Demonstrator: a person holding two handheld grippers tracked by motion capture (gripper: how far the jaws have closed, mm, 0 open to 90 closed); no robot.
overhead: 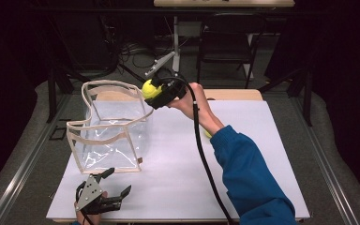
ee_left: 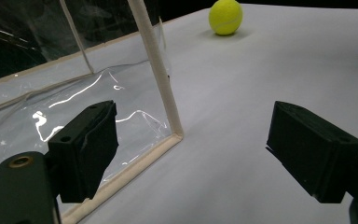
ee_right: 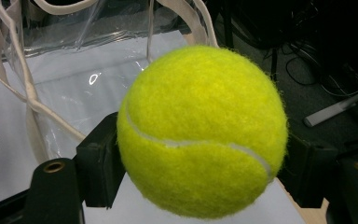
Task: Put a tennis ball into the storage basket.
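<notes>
My right gripper [overhead: 155, 93] is shut on a yellow tennis ball [overhead: 149, 89], held in the air just above the far right rim of a clear plastic bag with beige trim [overhead: 108, 125]. In the right gripper view the ball [ee_right: 200, 130] sits between the two black jaws of that gripper [ee_right: 203, 165], with the bag's open top [ee_right: 28, 93] behind it. A second tennis ball [ee_left: 225, 16] lies on the white table; from above, the ball [overhead: 207, 134] peeks out under the blue sleeve. My left gripper [overhead: 118, 182] rests open near the front left corner, the bag's lower corner [ee_left: 175, 133] before its jaws [ee_left: 200, 149].
The white tabletop [overhead: 178, 178] carries the bag on its left half. Behind the table stand a dark chair [overhead: 225, 42] and a white post [overhead: 175, 42], with cables on the floor. Metal rails [overhead: 23, 164] run along both sides.
</notes>
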